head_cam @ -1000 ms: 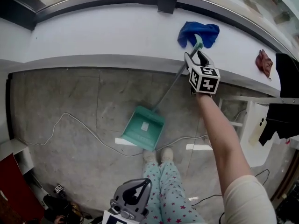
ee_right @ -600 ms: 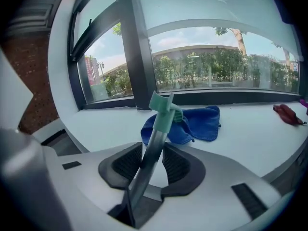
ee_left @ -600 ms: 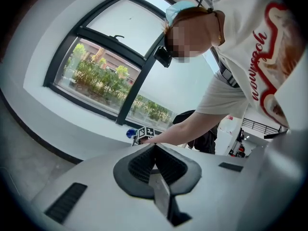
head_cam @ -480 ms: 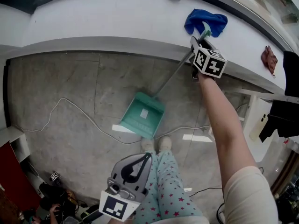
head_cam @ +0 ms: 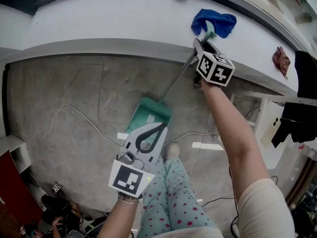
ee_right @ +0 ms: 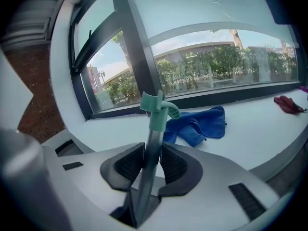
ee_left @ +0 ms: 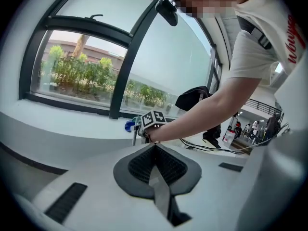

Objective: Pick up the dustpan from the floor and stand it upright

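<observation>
On the concrete floor (head_cam: 64, 93), close below the front edge of the white window sill (head_cam: 99, 24), the teal dustpan (head_cam: 148, 112) rests with its pan down. Its long grey handle (head_cam: 174, 87) slants up toward the sill. The right gripper (head_cam: 199, 47) reaches out on a straight arm and grips this handle near its top. Seen from the right gripper view, the shaft stands between the two dark pads and both press on it. These jaws have just been closing, and they now stand narrow around the shaft. The green hooked cap (ee_right: 158, 109) at the handle's end sticks up past the jaws. A crumpled blue cloth (ee_right: 197, 124) lies on the sill just behind the cap. A small red cloth (head_cam: 280, 61) lies further along the sill toward its right end.

The left gripper (head_cam: 161, 127) hangs low, and in the head view it covers the near part of the pan. Its jaws are together with nothing between them. A thin pale cable (head_cam: 74, 125) curves over the floor to the left of the pan.
</observation>
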A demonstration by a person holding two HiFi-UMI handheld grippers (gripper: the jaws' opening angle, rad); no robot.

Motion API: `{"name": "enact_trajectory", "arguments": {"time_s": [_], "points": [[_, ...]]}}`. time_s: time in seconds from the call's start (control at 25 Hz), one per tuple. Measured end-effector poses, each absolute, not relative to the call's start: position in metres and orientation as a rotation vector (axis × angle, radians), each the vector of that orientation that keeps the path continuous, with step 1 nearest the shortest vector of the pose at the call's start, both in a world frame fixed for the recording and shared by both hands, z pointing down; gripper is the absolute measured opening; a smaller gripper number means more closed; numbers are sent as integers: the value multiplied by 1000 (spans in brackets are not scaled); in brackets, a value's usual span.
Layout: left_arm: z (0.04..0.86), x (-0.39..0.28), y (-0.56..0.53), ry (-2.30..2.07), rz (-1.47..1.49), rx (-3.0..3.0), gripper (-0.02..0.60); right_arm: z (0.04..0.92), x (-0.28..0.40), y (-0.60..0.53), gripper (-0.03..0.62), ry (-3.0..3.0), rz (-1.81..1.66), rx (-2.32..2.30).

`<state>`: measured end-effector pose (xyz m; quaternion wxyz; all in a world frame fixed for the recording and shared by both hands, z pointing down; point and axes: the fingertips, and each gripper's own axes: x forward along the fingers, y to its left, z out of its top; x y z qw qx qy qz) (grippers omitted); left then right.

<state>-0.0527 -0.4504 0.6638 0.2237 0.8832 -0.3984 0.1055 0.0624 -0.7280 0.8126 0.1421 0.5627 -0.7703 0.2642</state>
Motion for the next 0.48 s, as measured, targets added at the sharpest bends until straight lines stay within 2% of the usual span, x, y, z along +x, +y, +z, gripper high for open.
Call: {"name": "enact_trajectory", "arguments": {"time_s": [0.2, 0.48], "points": [[656, -66, -449, -1133, 289, 2416, 18, 784, 36, -714, 92, -2302, 873, 1625], [629, -66, -441, -1127, 311, 2506, 18, 737, -4, -697, 92, -2435, 676, 1508]]}}
